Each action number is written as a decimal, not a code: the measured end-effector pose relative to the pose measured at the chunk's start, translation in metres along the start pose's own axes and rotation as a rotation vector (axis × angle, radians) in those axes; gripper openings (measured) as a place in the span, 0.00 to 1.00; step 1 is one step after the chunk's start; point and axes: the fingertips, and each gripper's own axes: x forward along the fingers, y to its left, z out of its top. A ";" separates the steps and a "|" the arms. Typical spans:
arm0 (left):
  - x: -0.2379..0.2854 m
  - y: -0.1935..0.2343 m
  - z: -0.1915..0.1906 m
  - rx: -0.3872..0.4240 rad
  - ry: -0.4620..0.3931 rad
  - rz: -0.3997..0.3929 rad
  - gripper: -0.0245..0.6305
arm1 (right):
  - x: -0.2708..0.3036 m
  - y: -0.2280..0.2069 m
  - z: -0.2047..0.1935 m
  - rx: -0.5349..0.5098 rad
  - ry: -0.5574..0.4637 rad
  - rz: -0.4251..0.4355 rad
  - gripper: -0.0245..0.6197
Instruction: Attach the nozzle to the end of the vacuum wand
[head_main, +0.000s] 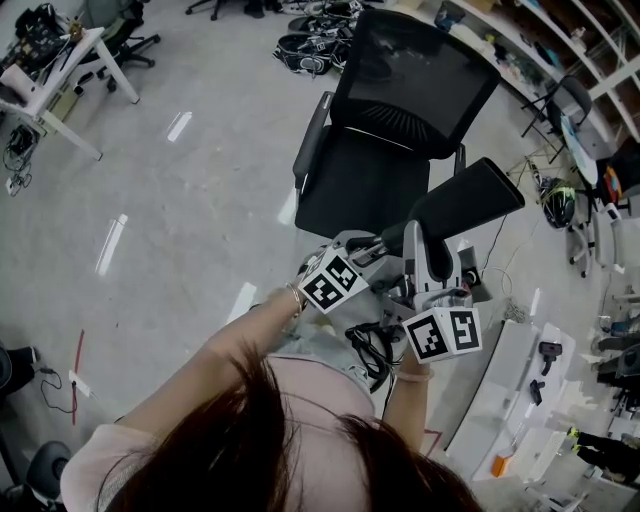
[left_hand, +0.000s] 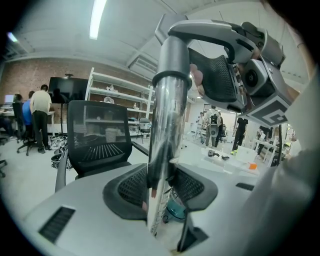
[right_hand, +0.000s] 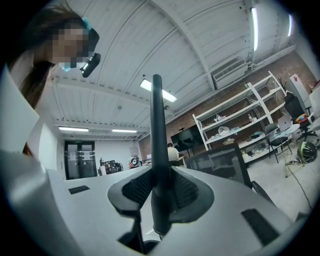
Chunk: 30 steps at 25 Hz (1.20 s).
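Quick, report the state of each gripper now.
Left gripper: closed on the silver vacuum wand.
Right gripper: closed on the black nozzle.

Probably a lab or workshop: metal shelving (right_hand: 232, 117), brick wall (left_hand: 30, 75), office chair (head_main: 395, 140), cluttered workbenches (head_main: 510, 370).

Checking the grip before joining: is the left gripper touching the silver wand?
Touching. The left gripper view shows the left gripper with both pads pressed on the silver wand, no gap.
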 end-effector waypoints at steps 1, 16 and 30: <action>0.000 -0.001 0.000 -0.003 -0.002 -0.002 0.28 | -0.001 0.001 0.000 -0.003 -0.001 0.002 0.21; -0.005 -0.014 -0.002 0.019 -0.007 0.082 0.28 | -0.019 0.008 -0.001 -0.075 0.077 0.101 0.21; -0.003 -0.049 -0.006 0.050 -0.012 0.179 0.28 | -0.074 0.005 0.002 -0.082 0.151 0.228 0.21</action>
